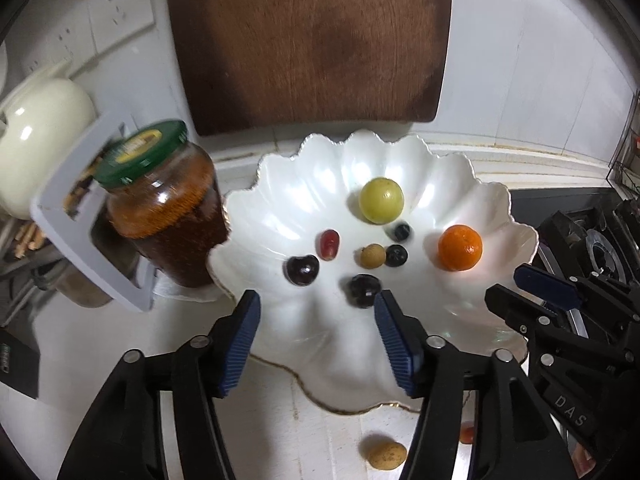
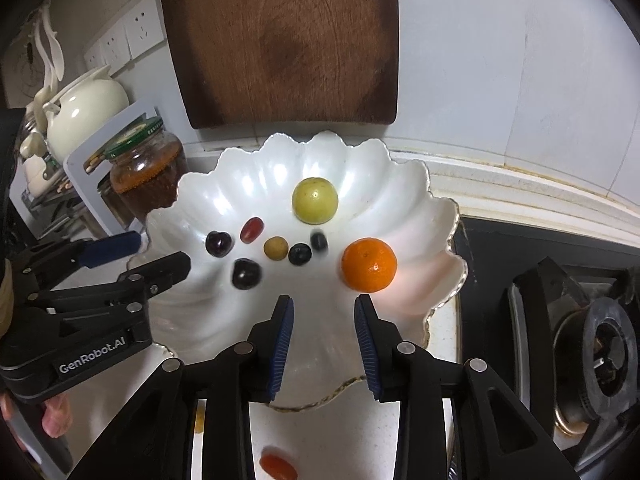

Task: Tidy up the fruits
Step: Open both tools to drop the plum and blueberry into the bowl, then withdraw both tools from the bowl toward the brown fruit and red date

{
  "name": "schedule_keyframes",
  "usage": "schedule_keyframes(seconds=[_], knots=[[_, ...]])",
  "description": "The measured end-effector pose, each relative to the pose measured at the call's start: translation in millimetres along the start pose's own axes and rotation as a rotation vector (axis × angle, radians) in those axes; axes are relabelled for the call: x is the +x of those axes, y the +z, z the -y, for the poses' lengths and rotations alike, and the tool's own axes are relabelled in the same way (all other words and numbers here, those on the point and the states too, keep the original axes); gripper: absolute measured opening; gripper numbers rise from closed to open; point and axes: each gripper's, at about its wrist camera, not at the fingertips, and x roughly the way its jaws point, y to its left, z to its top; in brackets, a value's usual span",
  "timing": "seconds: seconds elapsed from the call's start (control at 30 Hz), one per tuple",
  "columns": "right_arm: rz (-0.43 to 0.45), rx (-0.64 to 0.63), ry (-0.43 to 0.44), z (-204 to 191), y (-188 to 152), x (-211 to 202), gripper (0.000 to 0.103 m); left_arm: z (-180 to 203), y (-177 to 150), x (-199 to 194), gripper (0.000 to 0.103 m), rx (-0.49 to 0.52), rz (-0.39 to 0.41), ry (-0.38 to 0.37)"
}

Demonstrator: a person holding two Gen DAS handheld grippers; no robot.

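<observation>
My scalloped white dish (image 1: 472, 176) held a mandarin (image 1: 460, 247) at 3 o'clock, a green plum (image 1: 381, 200) at 12, a red grape (image 1: 329, 243), a longan (image 1: 373, 256) and dark cherries (image 1: 302, 270) at center. My left gripper (image 1: 316, 312) and right gripper (image 2: 324, 312) hung over its 6 o'clock rim, both spread apart and empty. A green-lidded jar (image 1: 164, 204) of brown preserve stood at 9 o'clock, another longan (image 1: 386, 456) on the counter.

Seven small fruits, among them an orange mandarin (image 2: 369, 265), are held in a white scalloped dish (image 2: 224, 312); the right gripper (image 2: 324, 312) is seen empty with its jaws apart above the near rim.
</observation>
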Motion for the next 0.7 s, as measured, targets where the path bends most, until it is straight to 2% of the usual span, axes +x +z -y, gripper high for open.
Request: schedule_keyframes(seconds=[0.23,0.7], knots=[[0.050,-0.012,-0.002,-3.1,-3.4,-25.3,0.033,-2.7,-4.8,-32.9,0.066,0.012,0.071,0.029],[0.155,-0.018,0.039,-12.2,-12.2,-83.4,0.033,-1.1,-19.7,-95.3,0.068,0.015,0.171,0.011]])
